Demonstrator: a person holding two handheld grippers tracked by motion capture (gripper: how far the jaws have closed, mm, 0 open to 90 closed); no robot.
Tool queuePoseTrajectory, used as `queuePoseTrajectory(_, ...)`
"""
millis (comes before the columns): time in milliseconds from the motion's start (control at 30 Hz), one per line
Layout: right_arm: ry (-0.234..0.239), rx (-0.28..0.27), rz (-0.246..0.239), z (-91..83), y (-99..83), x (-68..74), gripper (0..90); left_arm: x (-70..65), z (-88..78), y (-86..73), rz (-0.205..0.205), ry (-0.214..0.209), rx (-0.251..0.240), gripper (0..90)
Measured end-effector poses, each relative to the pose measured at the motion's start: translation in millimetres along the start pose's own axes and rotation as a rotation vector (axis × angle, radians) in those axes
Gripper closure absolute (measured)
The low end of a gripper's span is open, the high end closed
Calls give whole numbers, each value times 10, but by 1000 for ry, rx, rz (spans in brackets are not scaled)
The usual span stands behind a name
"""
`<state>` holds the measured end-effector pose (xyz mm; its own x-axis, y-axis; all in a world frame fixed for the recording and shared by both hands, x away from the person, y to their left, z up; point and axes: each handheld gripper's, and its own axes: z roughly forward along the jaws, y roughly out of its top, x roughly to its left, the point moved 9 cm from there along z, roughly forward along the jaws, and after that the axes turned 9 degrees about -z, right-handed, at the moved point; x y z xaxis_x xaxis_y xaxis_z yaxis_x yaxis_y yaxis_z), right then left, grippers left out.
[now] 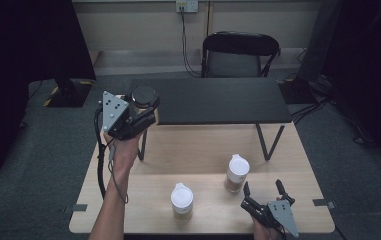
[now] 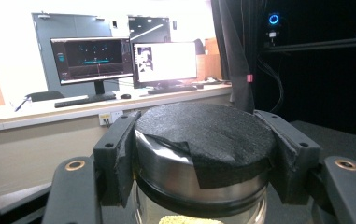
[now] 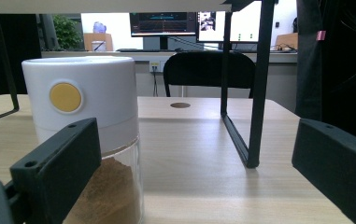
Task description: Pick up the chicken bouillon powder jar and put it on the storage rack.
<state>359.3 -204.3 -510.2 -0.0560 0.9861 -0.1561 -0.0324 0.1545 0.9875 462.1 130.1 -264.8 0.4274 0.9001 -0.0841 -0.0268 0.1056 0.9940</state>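
My left gripper (image 1: 141, 113) is raised above the table's left side, beside the left end of the black shelf (image 1: 213, 100). It is shut on a glass jar with a black lid (image 1: 144, 96). In the left gripper view both pads press on the metal band under that black lid (image 2: 203, 135), and something yellowish lies inside the glass. My right gripper (image 1: 263, 188) rests low at the table's front right, open with nothing between its jaws. A white-lidded jar of brown powder (image 1: 237, 172) stands just ahead and left of it, and is close at the left (image 3: 84, 112) in the right gripper view.
A second white-lidded jar (image 1: 182, 199) stands near the front edge of the wooden table (image 1: 203, 145). The shelf's thin black legs (image 3: 255, 93) stand on the tabletop. A black chair (image 1: 238, 55) sits behind the table. Dark curtains hang at both sides.
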Motion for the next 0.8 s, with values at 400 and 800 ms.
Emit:
queuePoseTrajectory(400,-14,3,1,-2,-2,-8,0,35,128,18,-7,6,21,350)
queuePoseTrajectory(800,-23,5,1,-2,-3,-13,0,57,253,-48,-19,13,44,351)
